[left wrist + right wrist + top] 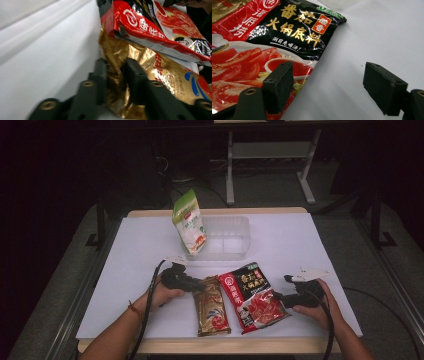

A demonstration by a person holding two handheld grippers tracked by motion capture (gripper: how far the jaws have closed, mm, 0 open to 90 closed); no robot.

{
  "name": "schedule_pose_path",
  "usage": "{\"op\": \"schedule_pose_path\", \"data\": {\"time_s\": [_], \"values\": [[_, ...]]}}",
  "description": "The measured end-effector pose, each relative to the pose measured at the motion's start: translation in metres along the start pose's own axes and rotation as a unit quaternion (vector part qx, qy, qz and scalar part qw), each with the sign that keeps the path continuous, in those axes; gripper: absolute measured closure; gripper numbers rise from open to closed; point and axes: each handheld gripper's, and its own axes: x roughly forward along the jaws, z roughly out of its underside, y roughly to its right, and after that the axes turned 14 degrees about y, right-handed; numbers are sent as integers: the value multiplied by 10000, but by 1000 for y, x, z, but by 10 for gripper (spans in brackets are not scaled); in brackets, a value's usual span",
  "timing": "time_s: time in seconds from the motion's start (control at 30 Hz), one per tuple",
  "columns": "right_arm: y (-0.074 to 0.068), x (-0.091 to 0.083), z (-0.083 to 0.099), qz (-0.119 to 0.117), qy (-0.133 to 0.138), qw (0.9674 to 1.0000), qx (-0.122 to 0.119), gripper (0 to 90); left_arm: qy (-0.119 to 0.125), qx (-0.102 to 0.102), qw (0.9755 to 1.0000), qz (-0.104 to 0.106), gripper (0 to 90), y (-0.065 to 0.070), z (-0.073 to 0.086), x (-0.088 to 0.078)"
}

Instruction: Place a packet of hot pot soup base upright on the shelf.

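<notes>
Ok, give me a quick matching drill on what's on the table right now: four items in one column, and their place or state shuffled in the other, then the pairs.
Items:
1. gold pouch
2. red and black hotpot base packet
3. green and white bag
4. right claw

Place or state:
A. stands upright, leaning on the clear plastic tub
B. open, one jaw over the packet's edge, nothing pinched
C. pinched at its edge by the left claw
D. lies flat, partly overlapping the gold pouch

Pairs: 1-C, 2-D, 3-A, 4-B
</notes>
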Motion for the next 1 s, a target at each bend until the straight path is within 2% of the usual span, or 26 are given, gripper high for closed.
{"op": "schedule_pose_path", "data": {"time_s": [0.1,0.23,0.33,0.4,0.5,0.6,0.8,0.83,0.87,1.0], "values": [[1,0,0,-2,5,10000,-1,234,78,161,9998,-73,808,6,-2,-4],[1,-1,0,20,9,10000,-27,234,336,339,9986,-217,837,17,-10,-13],[1,-1,-1,37,19,10000,-31,234,749,357,9962,-249,850,23,-18,-27],[1,-2,-1,73,33,10000,-38,234,905,431,9945,-294,855,27,-23,-36],[2,-2,-1,137,56,9999,-16,231,1177,400,9917,-314,858,31,-27,-48],[3,-4,-2,200,108,9997,19,230,1465,425,9875,-395,861,37,-34,-61],[3,-6,-3,238,169,9996,-5,235,2065,426,9758,-579,868,51,-49,-88],[2,-8,-5,244,263,9994,-22,237,2219,364,9727,-578,870,53,-52,-94],[2,-8,-5,244,263,9994,-22,237,2219,364,9727,-578,870,53,-52,-94],[2,-8,-5,231,245,9994,-18,236,2418,227,9671,-750,870,56,-61,-97]]}}
